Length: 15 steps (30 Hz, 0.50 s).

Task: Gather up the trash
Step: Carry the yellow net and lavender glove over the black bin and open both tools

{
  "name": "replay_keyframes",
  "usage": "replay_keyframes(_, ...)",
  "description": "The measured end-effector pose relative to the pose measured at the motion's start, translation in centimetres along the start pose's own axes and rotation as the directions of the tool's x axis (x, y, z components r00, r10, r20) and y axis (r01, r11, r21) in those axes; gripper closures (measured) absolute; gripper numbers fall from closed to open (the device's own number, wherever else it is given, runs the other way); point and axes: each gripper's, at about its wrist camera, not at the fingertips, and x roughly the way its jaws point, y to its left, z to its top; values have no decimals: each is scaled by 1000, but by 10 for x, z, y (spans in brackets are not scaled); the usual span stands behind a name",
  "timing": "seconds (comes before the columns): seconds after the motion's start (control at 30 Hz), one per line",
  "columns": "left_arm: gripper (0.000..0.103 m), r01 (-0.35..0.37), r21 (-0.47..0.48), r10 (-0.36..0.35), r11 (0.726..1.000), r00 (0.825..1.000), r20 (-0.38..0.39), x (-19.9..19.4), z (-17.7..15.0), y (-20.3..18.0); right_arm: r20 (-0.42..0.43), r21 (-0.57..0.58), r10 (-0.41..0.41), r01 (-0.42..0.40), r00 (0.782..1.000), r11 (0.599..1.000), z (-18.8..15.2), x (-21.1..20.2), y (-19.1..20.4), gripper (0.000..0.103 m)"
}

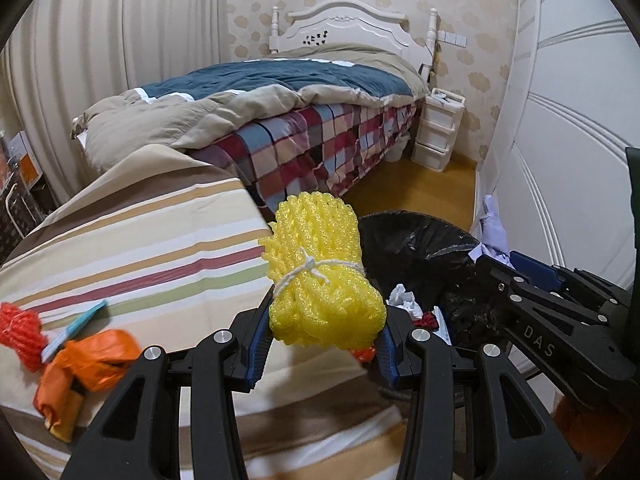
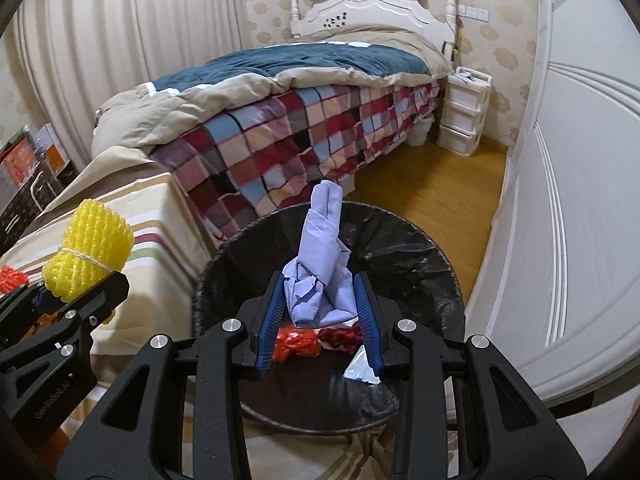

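A: We are at the drop-off step, as we judge it. The bin (image 2: 328, 312), a round basket lined with glossy black plastic, fills the lower middle of the right wrist view, and both tools carry something.

B: The striped surface (image 1: 132, 240) at the left of the left wrist view, a smooth cloth in tan, red and green bands, still carries rubbish: an orange bag (image 1: 80, 368) and a red mesh bundle (image 1: 18, 332) at the lower left edge.

A: So more collecting remains. The left tool (image 1: 326, 344) is clamped on the yellow foam net (image 1: 320, 280), a soft, ribbed roll tied with white string, in the centre of that frame, just left of the bin's rim.

B: And the right tool (image 2: 320, 312) grips the crumpled paper (image 2: 320, 256), pale lilac, creased and standing up in a twisted cone, right above the bin's mouth.

A: Next, we think, the right jaws need only part. The left must first carry its net further over the rim.

B: Both pieces look light, so they may drift on the way down.
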Motion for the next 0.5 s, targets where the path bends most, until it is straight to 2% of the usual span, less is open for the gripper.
replay_keyframes(0.5, 57, -7, 41, 8, 999, 999, -31, 30, 14, -29, -30, 33, -13, 14, 999, 999, 2, 26, -23, 68)
